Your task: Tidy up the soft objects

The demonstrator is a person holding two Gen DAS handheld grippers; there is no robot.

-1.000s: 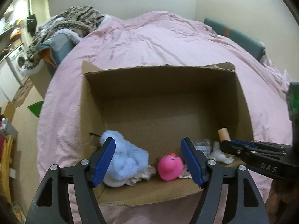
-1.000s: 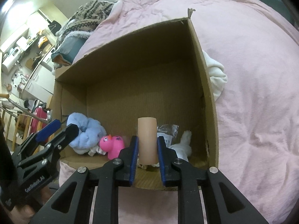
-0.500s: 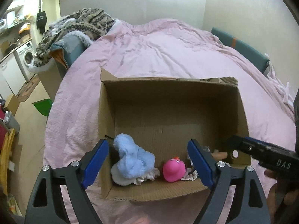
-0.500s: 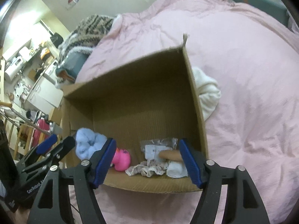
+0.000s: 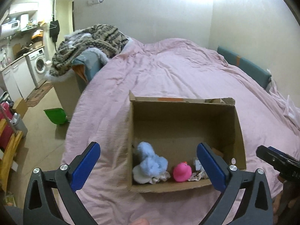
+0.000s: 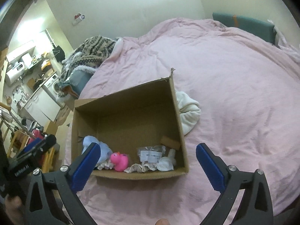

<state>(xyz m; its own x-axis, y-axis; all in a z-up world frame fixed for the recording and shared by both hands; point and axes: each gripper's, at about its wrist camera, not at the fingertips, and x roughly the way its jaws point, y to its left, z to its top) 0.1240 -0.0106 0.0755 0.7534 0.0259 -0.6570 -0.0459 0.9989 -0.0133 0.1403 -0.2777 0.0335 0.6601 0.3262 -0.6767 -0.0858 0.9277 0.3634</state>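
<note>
Both claws, left gripper [image 5: 148, 161] and right gripper [image 6: 147, 161], spread apart and empty near the cardboard box [image 6: 180, 120]; white cloth [image 6: 187, 110] sits just right of it, so grab bunched middle.

Matt, ribbed corrugated cardboard is seen in the box [image 6: 176, 110]. A wrinkled pink cloth cover is spread over the bed [image 6: 243, 93]. The pink duck [image 6: 120, 160] is made of smooth, glossy rubber; the blue toy [image 5: 150, 161] of fluffy plush.
</note>
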